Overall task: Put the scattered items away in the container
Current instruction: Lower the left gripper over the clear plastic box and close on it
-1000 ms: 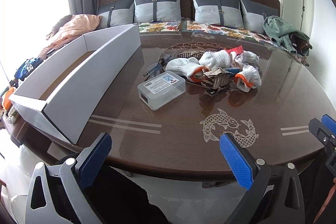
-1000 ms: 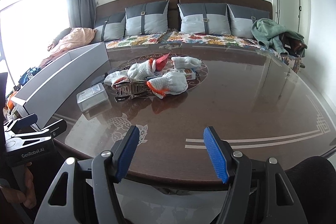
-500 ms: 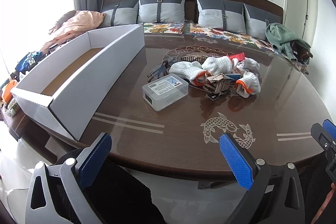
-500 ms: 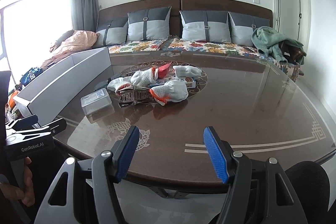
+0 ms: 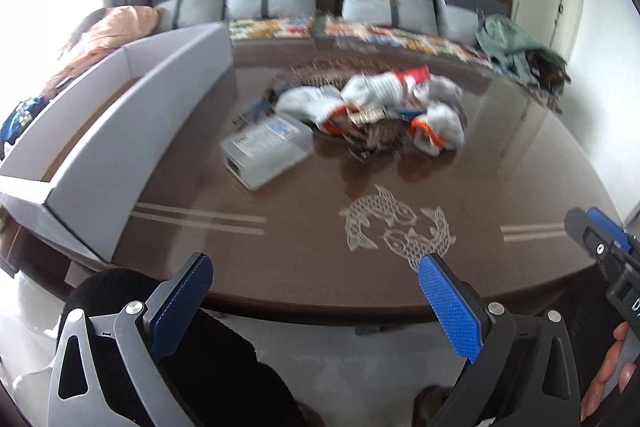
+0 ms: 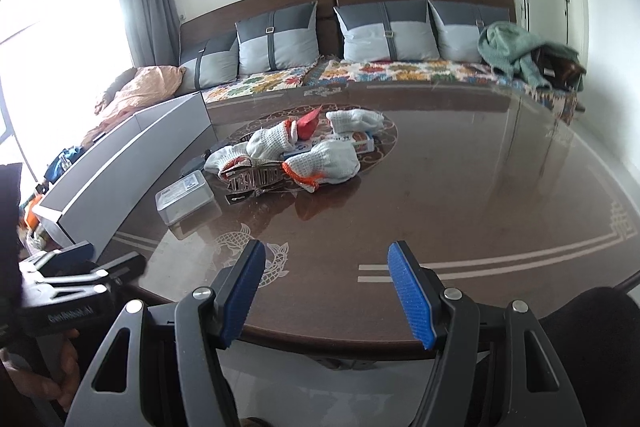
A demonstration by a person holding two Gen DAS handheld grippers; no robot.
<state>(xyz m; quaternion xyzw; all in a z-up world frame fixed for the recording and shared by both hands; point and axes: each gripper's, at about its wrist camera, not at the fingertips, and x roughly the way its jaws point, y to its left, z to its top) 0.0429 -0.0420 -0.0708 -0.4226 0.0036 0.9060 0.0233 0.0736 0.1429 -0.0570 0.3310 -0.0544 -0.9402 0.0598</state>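
Observation:
A long white cardboard box (image 5: 132,131) lies open on the left of the dark round table (image 5: 304,235); it also shows in the right wrist view (image 6: 132,155). A clear plastic case (image 5: 266,149) (image 6: 185,195) lies beside it. Behind sits a pile of white work gloves with orange cuffs (image 5: 376,99) (image 6: 324,161), a metal clip bundle (image 6: 254,179) and a red packet (image 6: 308,123). My left gripper (image 5: 316,303) is open and empty at the table's near edge. My right gripper (image 6: 326,291) is open and empty, to its right.
A sofa with grey cushions (image 6: 384,31) runs behind the table, with a green cloth (image 6: 516,51) at its right end and a pink cloth (image 6: 140,91) at its left. A fish inlay (image 5: 396,227) marks the table's near part.
Both grippers have moved forward a little toward the table and the left view has swung, now blurred. Nothing on the table has moved.

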